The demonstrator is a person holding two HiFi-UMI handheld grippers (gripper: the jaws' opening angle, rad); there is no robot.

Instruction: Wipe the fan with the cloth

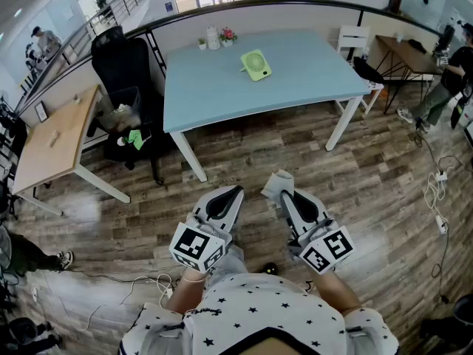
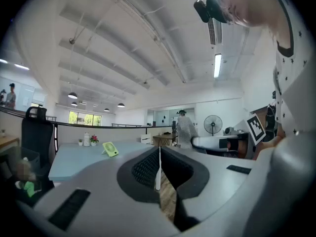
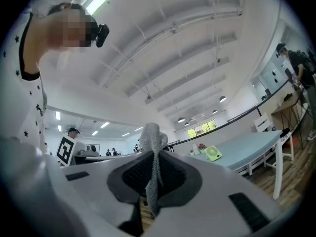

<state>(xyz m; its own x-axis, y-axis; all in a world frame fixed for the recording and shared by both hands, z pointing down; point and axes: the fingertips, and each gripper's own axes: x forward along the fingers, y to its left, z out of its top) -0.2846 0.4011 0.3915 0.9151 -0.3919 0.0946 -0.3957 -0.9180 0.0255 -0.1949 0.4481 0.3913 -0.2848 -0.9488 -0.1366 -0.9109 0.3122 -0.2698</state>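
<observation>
Above the floor (image 1: 259,146), right gripper (image 1: 284,193) clamps the cloth (image 1: 276,183); left gripper (image 1: 237,191) has fingers (image 2: 142,170) pressed together.

Head view steeply down; gripper views level, far; all share fan (image 1: 256,64).

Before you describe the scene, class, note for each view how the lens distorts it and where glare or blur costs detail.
Head view: fisheye bows the table edges and the railing, yet the fan is sharp. Left gripper view: black vignette in the corners; the strip light is blown out. Right gripper view: the cloth is fairly crisp, the ceiling lamp glares.
</observation>
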